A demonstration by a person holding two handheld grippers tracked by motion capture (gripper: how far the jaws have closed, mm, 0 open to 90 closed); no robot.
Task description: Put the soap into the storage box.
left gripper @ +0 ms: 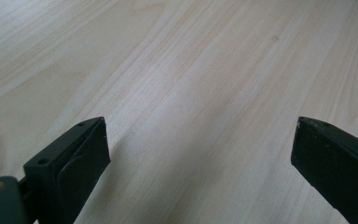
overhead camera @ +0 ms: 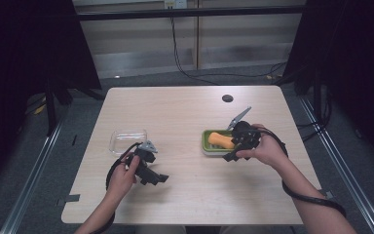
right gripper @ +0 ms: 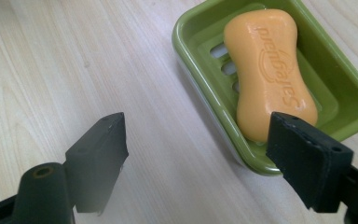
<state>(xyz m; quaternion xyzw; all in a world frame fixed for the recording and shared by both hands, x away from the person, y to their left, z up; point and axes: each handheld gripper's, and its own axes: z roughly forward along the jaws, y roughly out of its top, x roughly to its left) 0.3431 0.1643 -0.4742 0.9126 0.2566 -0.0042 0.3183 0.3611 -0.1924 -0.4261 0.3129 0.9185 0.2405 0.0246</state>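
Orange soap bar (right gripper: 270, 70) lies in a green soap dish (right gripper: 345, 84) on the wooden table (overhead camera: 190, 117), right of centre. The right tool (right gripper: 205, 149) hovers just beside the dish, jaws apart and gripping nothing, one jaw over the dish's near rim, the other over bare wood. Farther left, the left tool (left gripper: 200, 158) rests low over the table, jaws wide and empty, near a clear lid (overhead camera: 127, 140).
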